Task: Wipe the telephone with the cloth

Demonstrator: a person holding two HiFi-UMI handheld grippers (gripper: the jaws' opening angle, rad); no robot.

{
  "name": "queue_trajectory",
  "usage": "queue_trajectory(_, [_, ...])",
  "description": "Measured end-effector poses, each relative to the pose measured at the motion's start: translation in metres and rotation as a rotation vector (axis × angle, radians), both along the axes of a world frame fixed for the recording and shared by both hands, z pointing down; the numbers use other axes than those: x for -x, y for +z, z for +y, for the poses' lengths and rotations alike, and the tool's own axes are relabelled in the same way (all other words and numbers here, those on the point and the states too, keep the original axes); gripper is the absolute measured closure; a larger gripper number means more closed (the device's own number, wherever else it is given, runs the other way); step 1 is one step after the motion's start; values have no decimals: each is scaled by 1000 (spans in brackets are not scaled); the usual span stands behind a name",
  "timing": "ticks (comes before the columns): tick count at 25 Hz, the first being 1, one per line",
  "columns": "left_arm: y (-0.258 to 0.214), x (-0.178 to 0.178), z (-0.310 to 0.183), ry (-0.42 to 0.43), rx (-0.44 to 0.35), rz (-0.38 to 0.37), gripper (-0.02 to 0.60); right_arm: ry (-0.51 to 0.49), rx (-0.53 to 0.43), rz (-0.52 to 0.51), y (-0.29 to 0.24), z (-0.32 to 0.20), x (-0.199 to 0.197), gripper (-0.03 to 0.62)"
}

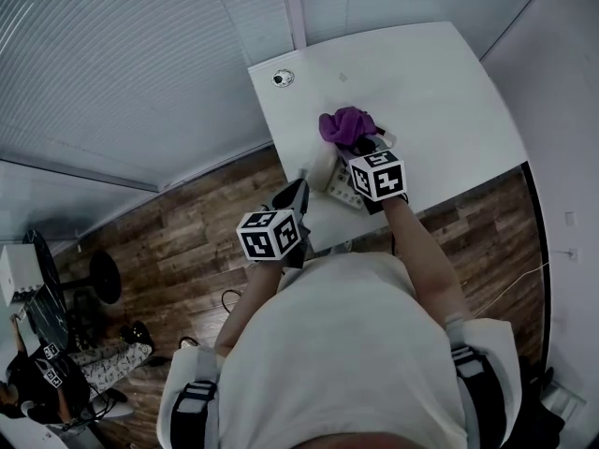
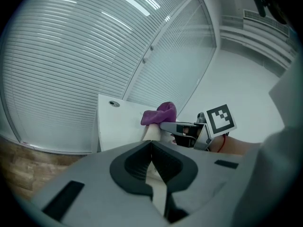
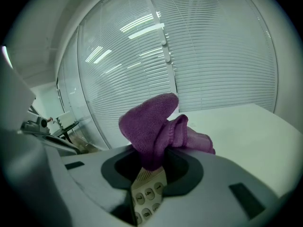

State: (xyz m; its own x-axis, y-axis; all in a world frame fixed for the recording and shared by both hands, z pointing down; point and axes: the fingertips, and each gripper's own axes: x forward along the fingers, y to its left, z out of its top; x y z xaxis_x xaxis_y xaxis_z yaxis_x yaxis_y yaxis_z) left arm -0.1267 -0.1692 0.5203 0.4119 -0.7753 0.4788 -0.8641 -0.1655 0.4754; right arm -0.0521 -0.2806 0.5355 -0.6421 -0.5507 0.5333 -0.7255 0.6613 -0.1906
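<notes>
A purple cloth (image 1: 346, 124) is bunched up in my right gripper (image 1: 363, 146), which is shut on it above the cream telephone (image 1: 339, 183) on the white table (image 1: 440, 92). In the right gripper view the cloth (image 3: 154, 124) sticks up from between the jaws (image 3: 151, 157), and the telephone's keypad (image 3: 147, 195) shows just beneath it. My left gripper (image 1: 292, 196) hovers at the table's near-left edge beside the telephone, shut with nothing in it. Its own view shows the closed jaws (image 2: 151, 146), with the cloth (image 2: 159, 114) and the right gripper (image 2: 187, 128) beyond them.
A round cable grommet (image 1: 283, 78) sits in the table's far left corner. Window blinds (image 1: 140, 54) run behind and left of the table. Wooden floor (image 1: 187, 241) lies to the left, with a black stool (image 1: 101, 275) and a seated person (image 1: 56, 372) at the lower left.
</notes>
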Motion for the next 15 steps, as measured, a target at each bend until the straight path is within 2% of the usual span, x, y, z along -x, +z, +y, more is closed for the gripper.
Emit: queue_trajectory(15, [6,0,7,11,11,-3,561,-66,35,3,11,38,12,474])
